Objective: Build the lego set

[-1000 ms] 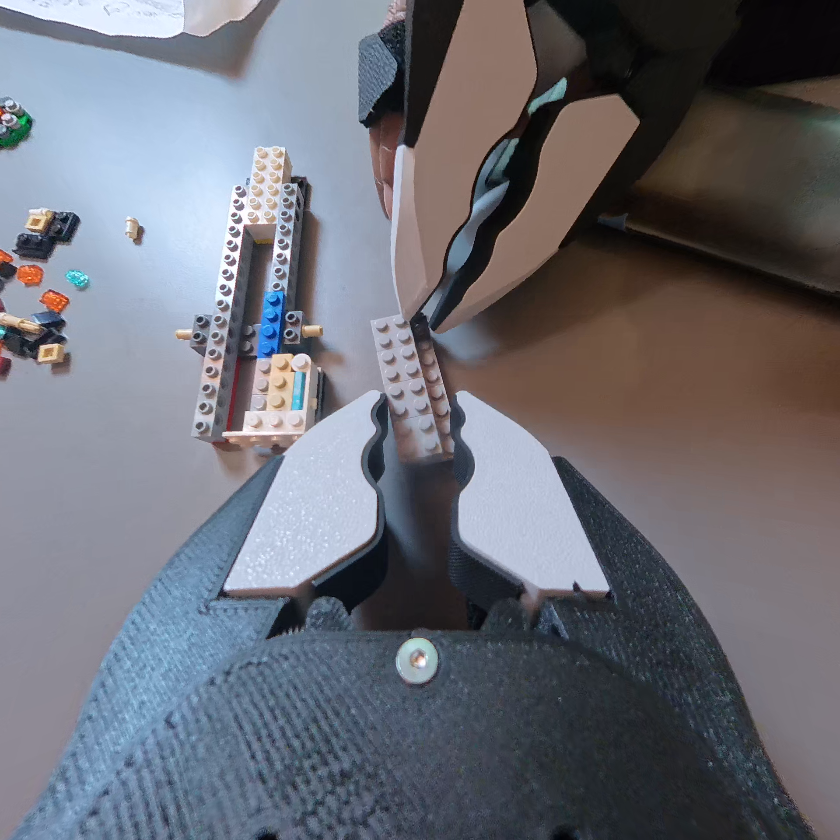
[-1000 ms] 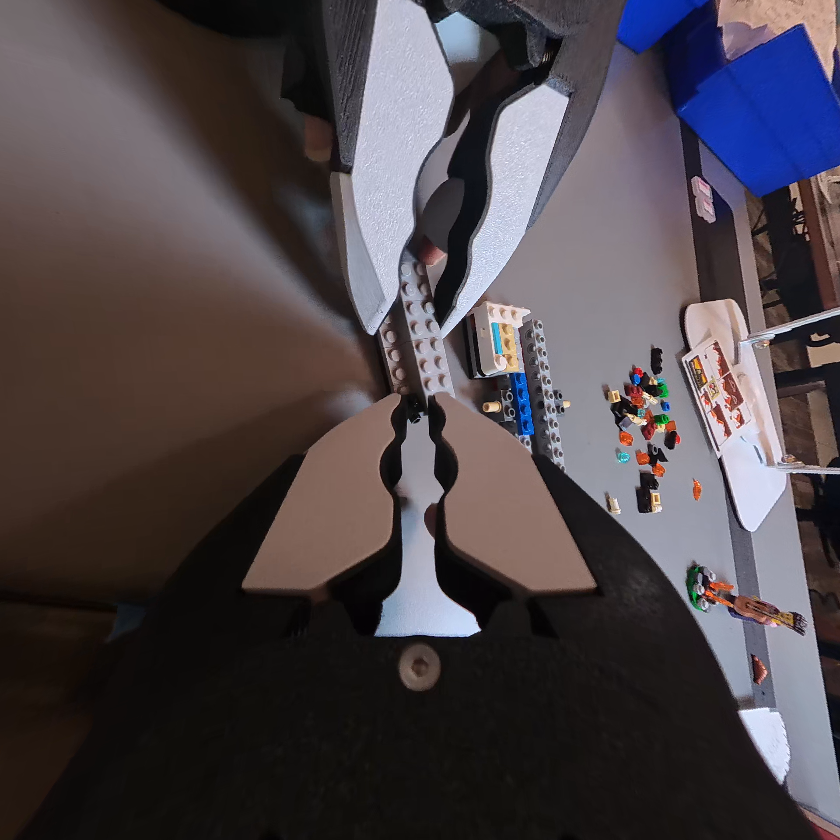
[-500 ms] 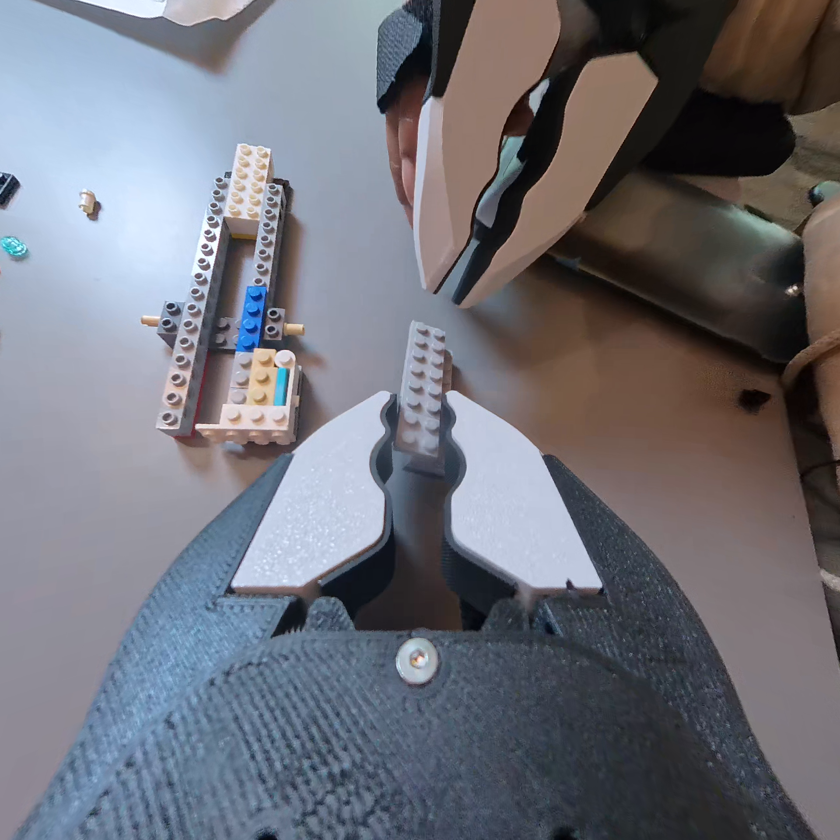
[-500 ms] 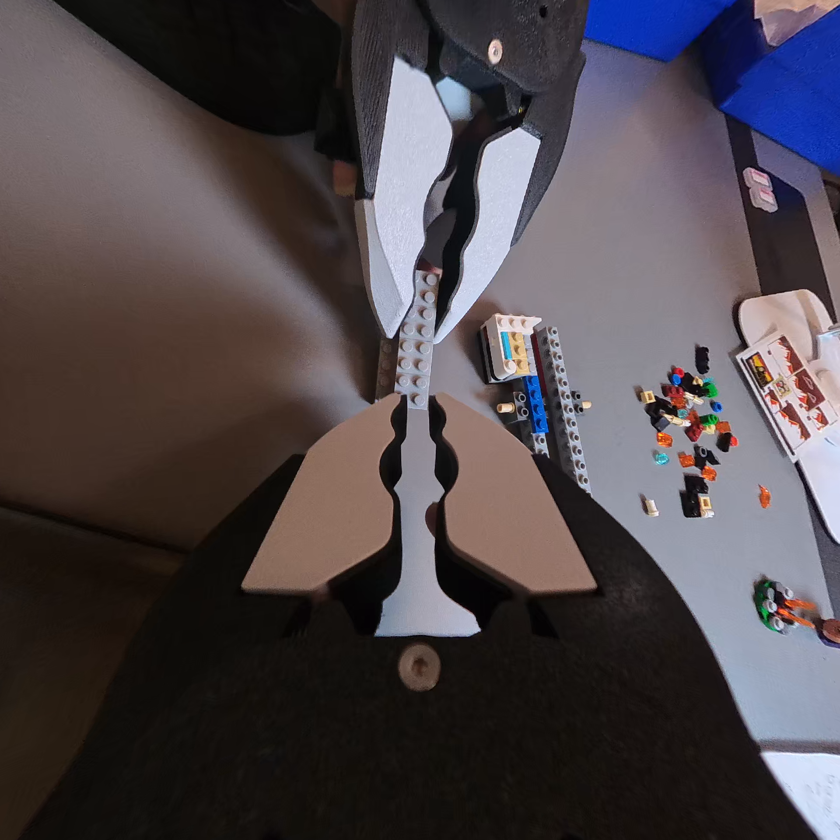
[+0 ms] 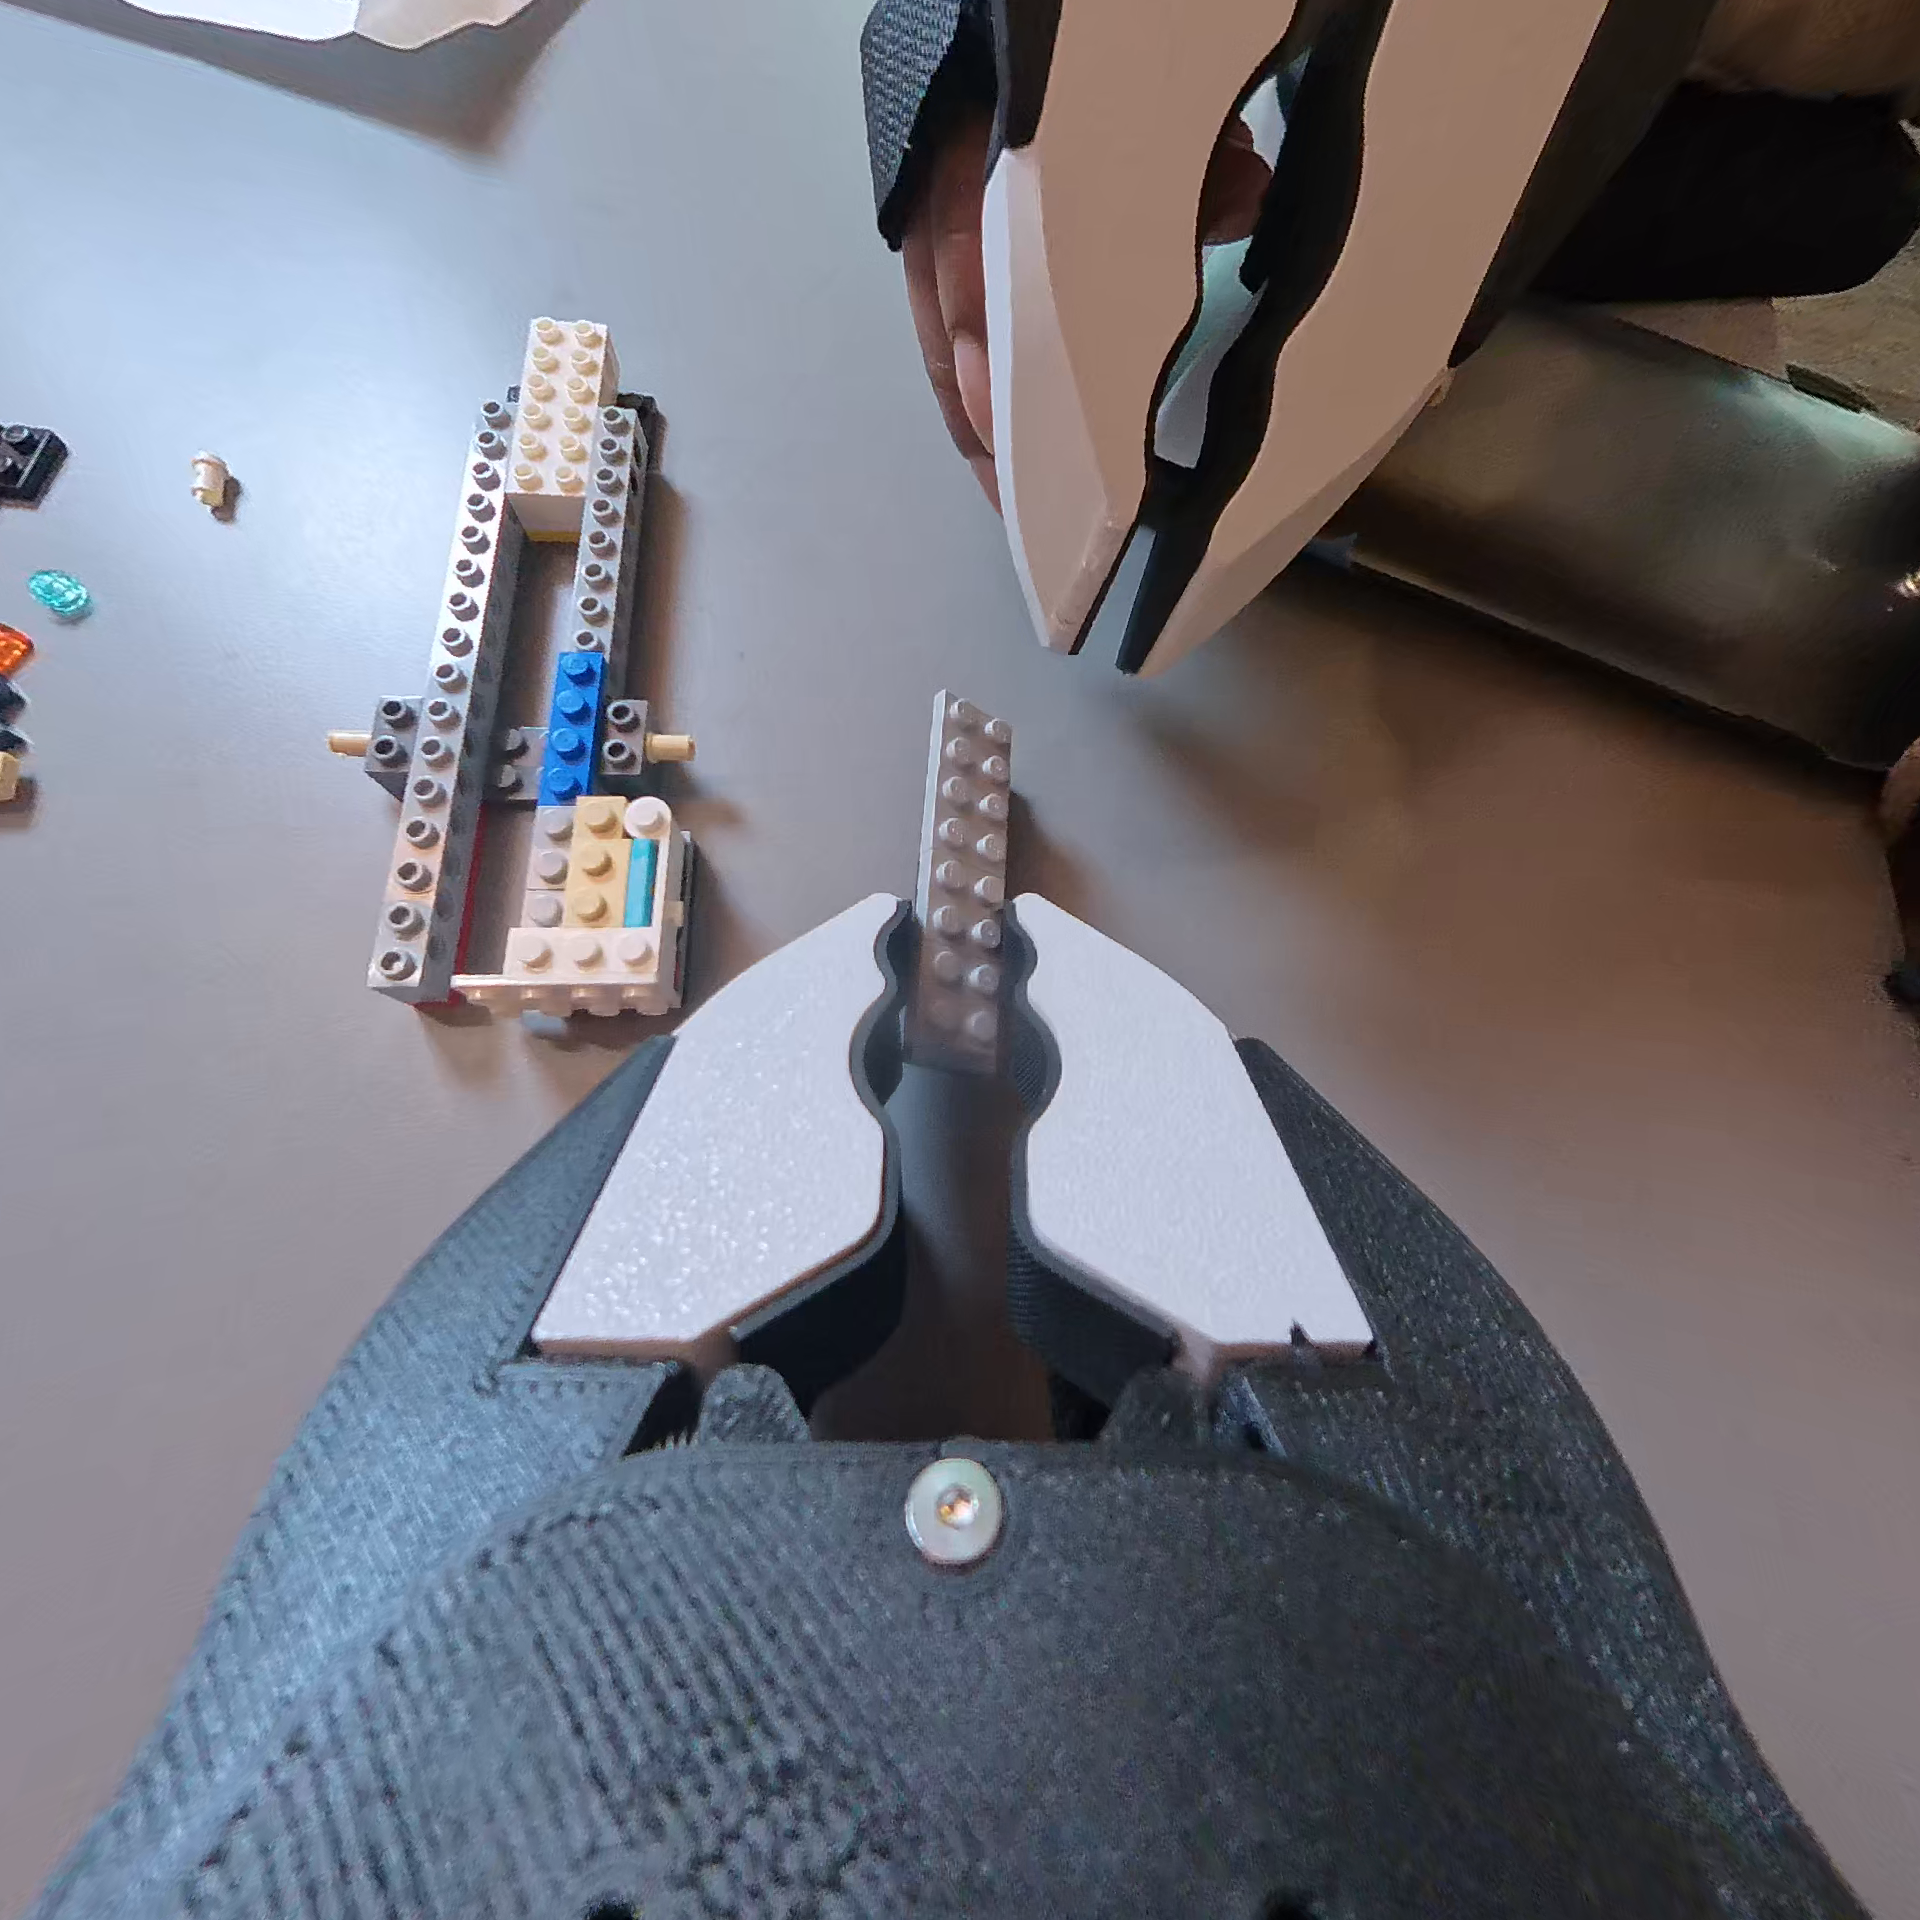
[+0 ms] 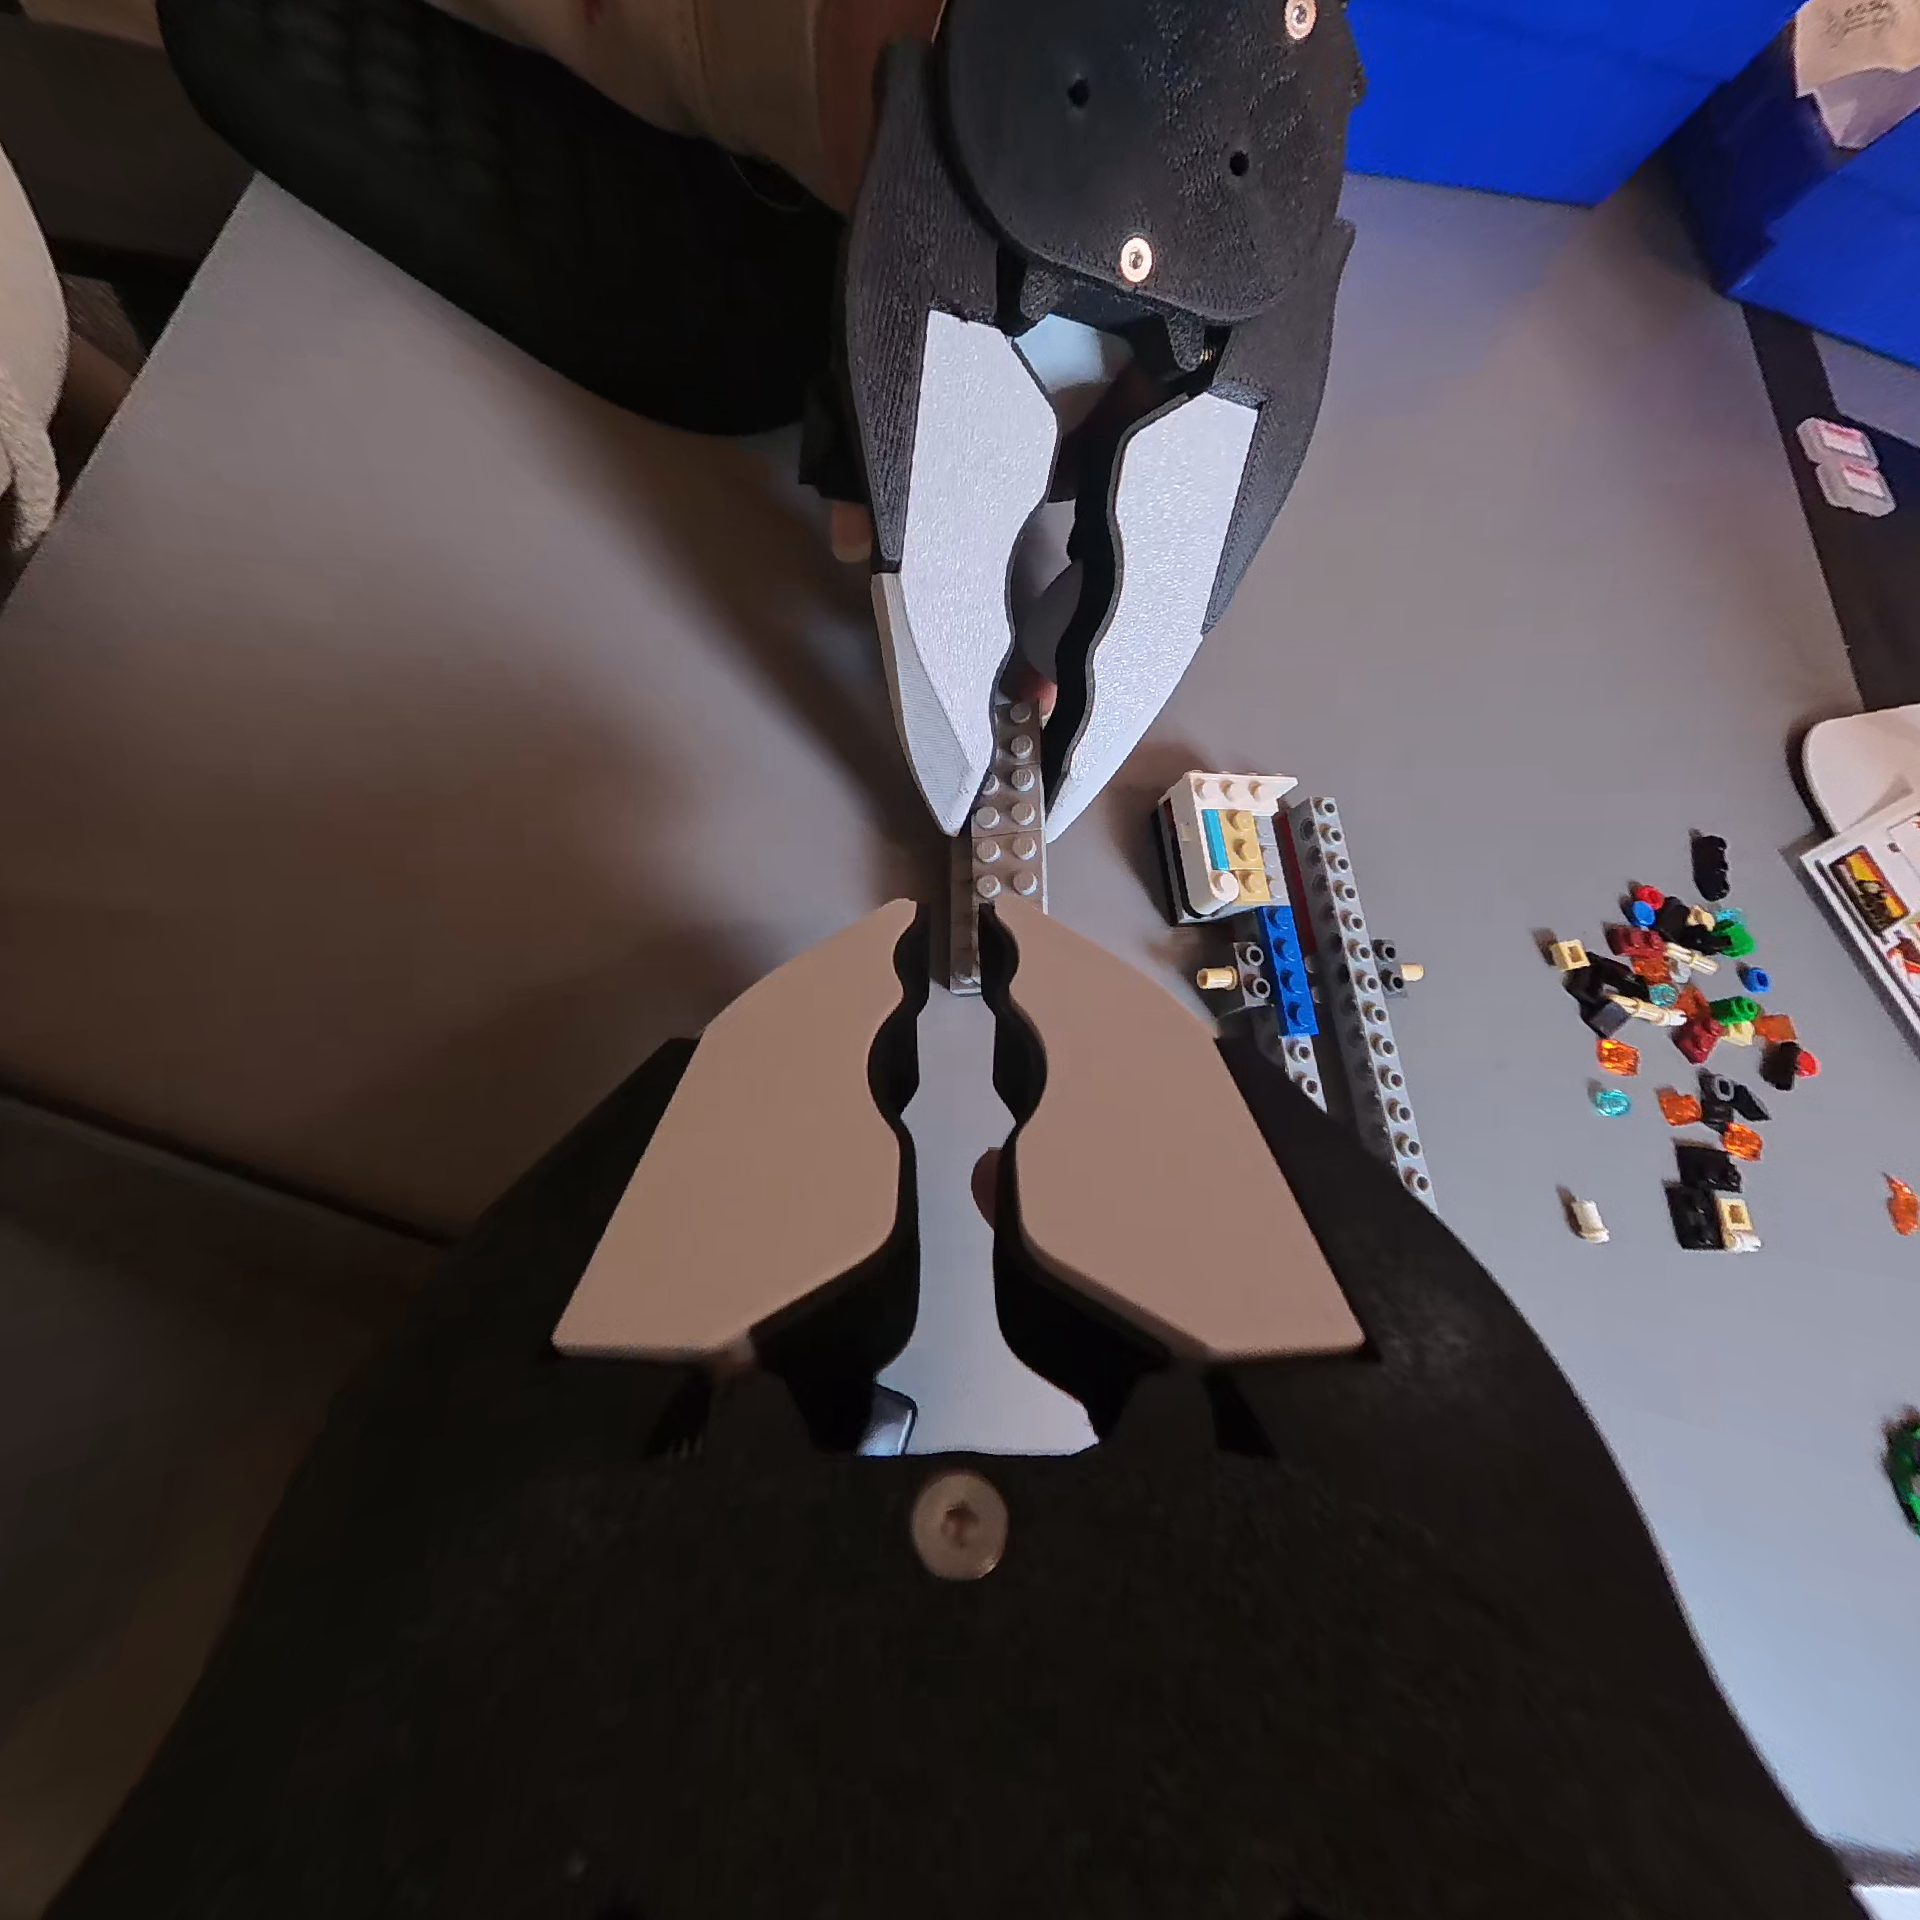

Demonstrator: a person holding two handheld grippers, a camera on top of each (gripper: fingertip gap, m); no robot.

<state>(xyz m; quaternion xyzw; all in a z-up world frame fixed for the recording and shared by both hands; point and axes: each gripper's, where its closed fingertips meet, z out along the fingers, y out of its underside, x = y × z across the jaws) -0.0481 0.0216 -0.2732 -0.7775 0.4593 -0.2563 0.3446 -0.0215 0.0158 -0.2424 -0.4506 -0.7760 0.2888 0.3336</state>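
Note:
My left gripper [image 5: 956, 914] is shut on the near end of a long grey studded plate [image 5: 966, 790] and holds it just above the table, its far end pointing away. The right wrist view shows the same gripper [image 6: 1003, 821] from the front, with the plate [image 6: 1006, 862] sticking out towards me. My right gripper [image 6: 956, 914] is shut and empty, with its tips just short of the plate's free end. In the left wrist view it [image 5: 1101, 649] hangs above and beyond the plate. The part-built grey chassis [image 5: 520, 707] lies on the table to the left.
The chassis [image 6: 1299, 935] lies beside a pile of small loose coloured pieces [image 6: 1683, 1018]. An instruction booklet [image 6: 1860, 904] lies at the right edge and blue bins [image 6: 1558, 94] stand at the back. A dark bar [image 5: 1662, 582] lies behind the right gripper. There is about 5 cm between the tips of the two grippers. From either gripper's tips it is about 15 cm to the dark bar [image 5: 1662, 582].
My left gripper has closed on the grey plate and lifted it off the table. My right gripper has let go of its far end and drawn back.

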